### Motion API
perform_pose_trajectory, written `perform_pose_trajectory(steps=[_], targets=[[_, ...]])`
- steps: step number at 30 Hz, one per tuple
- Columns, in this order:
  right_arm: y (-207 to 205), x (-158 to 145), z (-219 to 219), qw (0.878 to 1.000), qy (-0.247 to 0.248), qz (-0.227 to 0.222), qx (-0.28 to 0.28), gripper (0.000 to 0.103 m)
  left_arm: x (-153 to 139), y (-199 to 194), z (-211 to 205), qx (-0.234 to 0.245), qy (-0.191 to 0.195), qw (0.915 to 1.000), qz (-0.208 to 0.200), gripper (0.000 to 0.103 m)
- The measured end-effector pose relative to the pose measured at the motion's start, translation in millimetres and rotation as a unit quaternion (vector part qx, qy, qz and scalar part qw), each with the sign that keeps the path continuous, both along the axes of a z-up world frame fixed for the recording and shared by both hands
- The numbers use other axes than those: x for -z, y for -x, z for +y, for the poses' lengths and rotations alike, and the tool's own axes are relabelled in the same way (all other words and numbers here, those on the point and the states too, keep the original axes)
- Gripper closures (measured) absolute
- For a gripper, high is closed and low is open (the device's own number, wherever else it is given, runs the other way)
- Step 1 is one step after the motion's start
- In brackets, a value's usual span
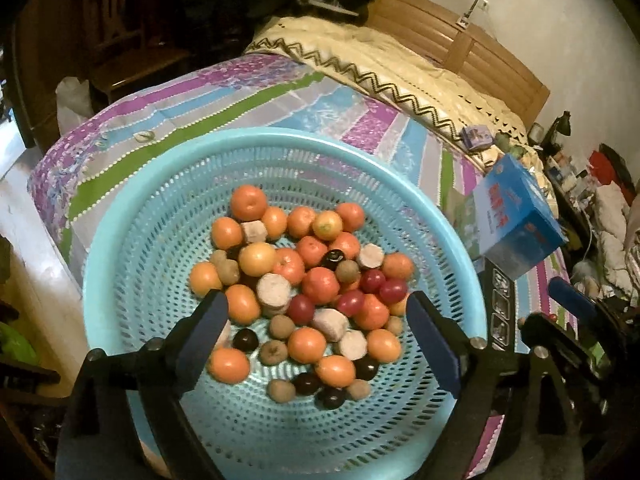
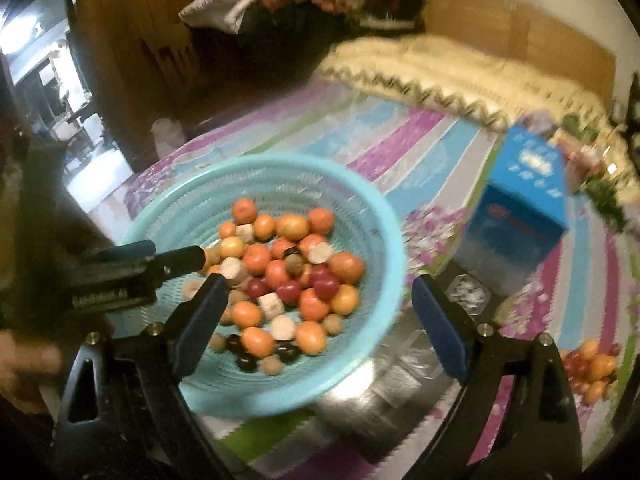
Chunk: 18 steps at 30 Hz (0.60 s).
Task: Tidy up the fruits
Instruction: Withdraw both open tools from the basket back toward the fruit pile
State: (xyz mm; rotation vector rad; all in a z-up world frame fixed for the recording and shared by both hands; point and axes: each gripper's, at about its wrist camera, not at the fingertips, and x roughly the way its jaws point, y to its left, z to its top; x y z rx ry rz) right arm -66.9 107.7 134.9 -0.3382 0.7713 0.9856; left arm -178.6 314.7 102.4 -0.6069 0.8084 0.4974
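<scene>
A round light-blue perforated basket (image 1: 132, 240) sits on a striped bedsheet and holds a heap of mixed fruit (image 1: 304, 292): several orange ones, red, dark and brown ones, and pale cut chunks. My left gripper (image 1: 316, 312) is open and empty, hovering just above the near part of the heap. In the right wrist view the basket (image 2: 384, 240) lies ahead to the left. My right gripper (image 2: 320, 300) is open and empty above its right rim. The left gripper (image 2: 176, 264) reaches in from the left. A small pile of orange and red fruit (image 2: 592, 368) lies at right.
A blue carton (image 1: 516, 224) stands right of the basket, also in the right wrist view (image 2: 524, 216). A dark tray with clear compartments (image 2: 464, 296) lies between carton and basket. A cream blanket (image 1: 400, 76) and wooden headboard (image 1: 460, 36) are behind. Clutter fills the right side.
</scene>
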Motion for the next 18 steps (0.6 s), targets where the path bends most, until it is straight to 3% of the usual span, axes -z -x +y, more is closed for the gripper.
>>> perform_pose_trajectory(steps=[5,9,11,15,18], targets=[[10.9,3.6,-43.8,0.998,-0.016,-0.053,0.026,0.010,0.5,-4.1,-16.2,0.009,0.006,0.9999,-0.011,0.011],[8.2,14.5,-90.2,0.995,-0.023,-0.060,0.070,0.010,-15.6,-10.8,-43.9,0.030,-0.010,0.9985,-0.045,0.011],[1.2,25.6,-120.6,0.993,-0.015,-0.055,0.106,0.009,-30.2,-18.1,-69.0,0.065,-0.026,0.9947,-0.076,0.011],[-12.8,46.4,-175.1,0.984,-0.004,-0.027,0.176,0.009,-53.0,-34.4,-133.9,0.161,-0.039,0.9766,-0.137,0.010],[-18.9,61.0,-220.7,0.974,0.001,-0.006,0.228,0.009,-52.8,-54.9,-188.0,0.240,-0.030,0.9586,-0.151,0.010]])
